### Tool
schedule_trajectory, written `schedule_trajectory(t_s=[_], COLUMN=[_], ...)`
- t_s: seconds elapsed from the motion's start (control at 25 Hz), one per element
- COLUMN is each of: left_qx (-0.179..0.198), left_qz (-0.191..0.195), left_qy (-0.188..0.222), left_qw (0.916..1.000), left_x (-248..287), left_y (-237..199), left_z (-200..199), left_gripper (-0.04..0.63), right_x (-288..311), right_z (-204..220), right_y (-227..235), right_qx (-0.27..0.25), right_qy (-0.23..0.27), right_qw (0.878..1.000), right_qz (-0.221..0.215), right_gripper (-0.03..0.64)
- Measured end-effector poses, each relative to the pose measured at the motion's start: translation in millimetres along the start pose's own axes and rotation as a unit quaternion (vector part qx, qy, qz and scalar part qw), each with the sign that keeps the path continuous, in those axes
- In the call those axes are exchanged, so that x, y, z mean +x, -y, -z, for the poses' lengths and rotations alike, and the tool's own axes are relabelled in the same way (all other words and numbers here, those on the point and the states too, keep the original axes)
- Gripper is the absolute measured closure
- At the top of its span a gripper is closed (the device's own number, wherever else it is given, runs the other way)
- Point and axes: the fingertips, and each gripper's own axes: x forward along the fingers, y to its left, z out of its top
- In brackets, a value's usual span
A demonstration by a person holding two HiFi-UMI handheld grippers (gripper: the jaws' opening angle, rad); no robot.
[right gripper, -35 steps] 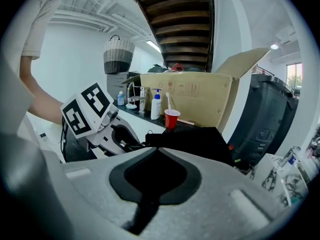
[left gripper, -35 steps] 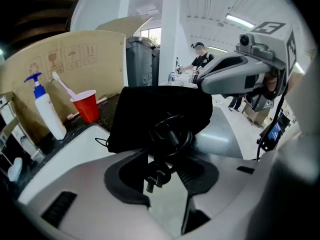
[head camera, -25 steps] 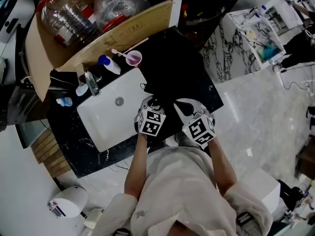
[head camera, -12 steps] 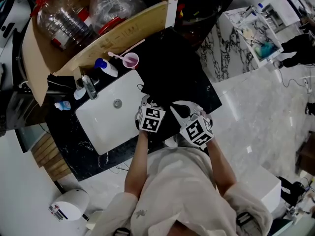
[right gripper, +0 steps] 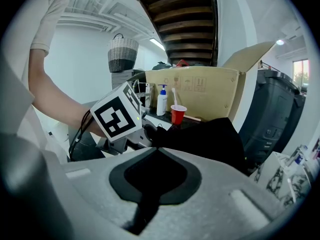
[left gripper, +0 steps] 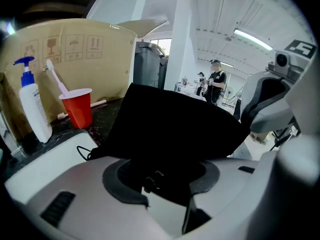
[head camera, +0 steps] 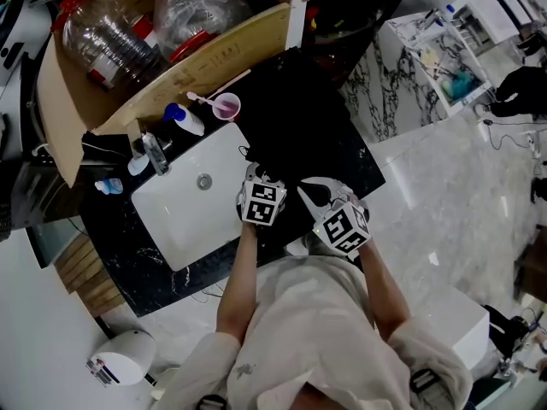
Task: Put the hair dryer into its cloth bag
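Note:
The black cloth bag [head camera: 295, 152] lies on the black counter right of the sink, and both grippers are at its near edge. In the left gripper view the bag [left gripper: 175, 119] stands puffed up straight ahead. My left gripper [head camera: 259, 178] has its jaws opening, with the bag's rim and a small cord toggle between them [left gripper: 160, 176]. My right gripper [head camera: 314, 188] is shut on the bag's edge, and black cloth fills its hollow [right gripper: 155, 176]. The bag [right gripper: 210, 139] rises beyond it. No hair dryer shows in any view.
A white sink [head camera: 184, 203] with a faucet [head camera: 158, 152] lies left of the bag. Behind the sink stand a pump bottle [head camera: 185, 114] and a cup [head camera: 228, 105] holding a toothbrush. An open cardboard box [head camera: 205, 54] holding plastic bottles sits behind the counter. Marble floor lies to the right.
My left gripper has edged a little farther onto the counter toward the bag. The right gripper has stayed where it was.

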Motion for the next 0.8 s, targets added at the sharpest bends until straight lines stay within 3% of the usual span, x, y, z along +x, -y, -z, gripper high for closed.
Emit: schedule_trajectory(t_s=[0.8], left_qx=[0.003], left_qz=[0.009], left_qy=[0.002], left_qw=[1.0], left_x=[-9.5], left_y=[5.8], left_z=[3.1], left_gripper=[0.386], right_x=[1.7], right_z=[4.3], right_y=[6.2], right_qx=[-0.002], right_qy=[-0.002], right_qw=[0.999], right_qz=[0.043], right_gripper=[0.607])
